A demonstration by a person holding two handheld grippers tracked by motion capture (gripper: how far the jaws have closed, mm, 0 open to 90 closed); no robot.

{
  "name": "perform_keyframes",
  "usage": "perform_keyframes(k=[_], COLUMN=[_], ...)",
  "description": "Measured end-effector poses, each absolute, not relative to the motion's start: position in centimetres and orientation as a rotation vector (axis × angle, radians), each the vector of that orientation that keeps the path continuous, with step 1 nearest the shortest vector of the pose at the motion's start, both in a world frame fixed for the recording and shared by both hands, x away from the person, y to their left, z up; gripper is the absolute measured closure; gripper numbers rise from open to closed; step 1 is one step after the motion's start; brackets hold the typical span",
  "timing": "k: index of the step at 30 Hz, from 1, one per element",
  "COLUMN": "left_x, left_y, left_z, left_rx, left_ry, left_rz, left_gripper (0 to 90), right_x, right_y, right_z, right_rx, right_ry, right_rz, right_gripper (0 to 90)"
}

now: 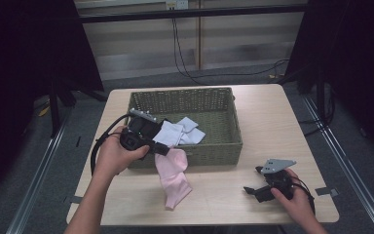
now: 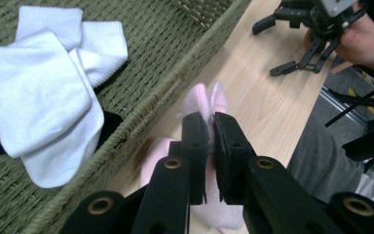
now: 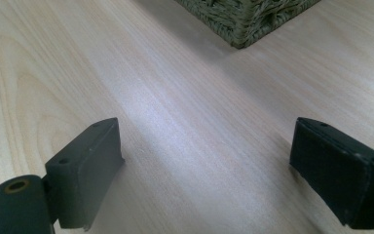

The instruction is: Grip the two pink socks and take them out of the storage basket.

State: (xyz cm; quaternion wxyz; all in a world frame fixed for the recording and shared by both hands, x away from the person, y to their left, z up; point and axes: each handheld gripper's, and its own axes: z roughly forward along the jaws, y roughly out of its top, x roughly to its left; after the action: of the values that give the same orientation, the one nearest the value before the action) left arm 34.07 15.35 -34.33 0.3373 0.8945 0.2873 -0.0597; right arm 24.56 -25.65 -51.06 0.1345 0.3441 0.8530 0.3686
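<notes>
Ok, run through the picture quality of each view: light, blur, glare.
High view: dim, dark at both sides, table evenly lit, slightly soft. Left gripper view: bright, white socks almost washed out, the near jaws soft. Right gripper view: pale sheen across the wood, basket corner soft, the jaws fairly sharp.

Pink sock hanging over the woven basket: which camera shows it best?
The high view: the pink sock shows whole, draped from the green woven basket onto the table. The left gripper view catches bits beyond the fingers.
</notes>
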Motion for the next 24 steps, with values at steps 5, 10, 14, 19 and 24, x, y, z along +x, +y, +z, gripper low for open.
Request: perform_keyframes(k=[5,10,14,19,24], left_x=[33.9,33.8,33.7,33.5,33.6], left_y=[15.2,15.1,14.8,14.6,14.6], left_z=[-35.5,-36.2,-36.9,-37.5,-37.8], left_rx=[2.326,2.337,2.358,2.355,2.358], left_ry=[0.747,0.746,0.742,0.747,0.745], left_rz=[-0.158,-0.159,-0.152,-0.150,-0.155], left_gripper=[83.4,83.3,83.3,82.9,81.0], right_x=[24.6,24.6,24.6,24.6,24.6], right_y=[-25.7,-25.7,-25.7,-25.7,-25.7], right_z=[-51.1,-51.1,-51.1,-51.1,-51.1], right_rx=[0.998,1.000,0.996,0.996,0.999], right_ry=[2.472,2.473,2.472,2.472,2.472], right_rz=[1.069,1.069,1.069,1.069,1.069], right_gripper=[11.0,11.0,11.1,11.0,11.1])
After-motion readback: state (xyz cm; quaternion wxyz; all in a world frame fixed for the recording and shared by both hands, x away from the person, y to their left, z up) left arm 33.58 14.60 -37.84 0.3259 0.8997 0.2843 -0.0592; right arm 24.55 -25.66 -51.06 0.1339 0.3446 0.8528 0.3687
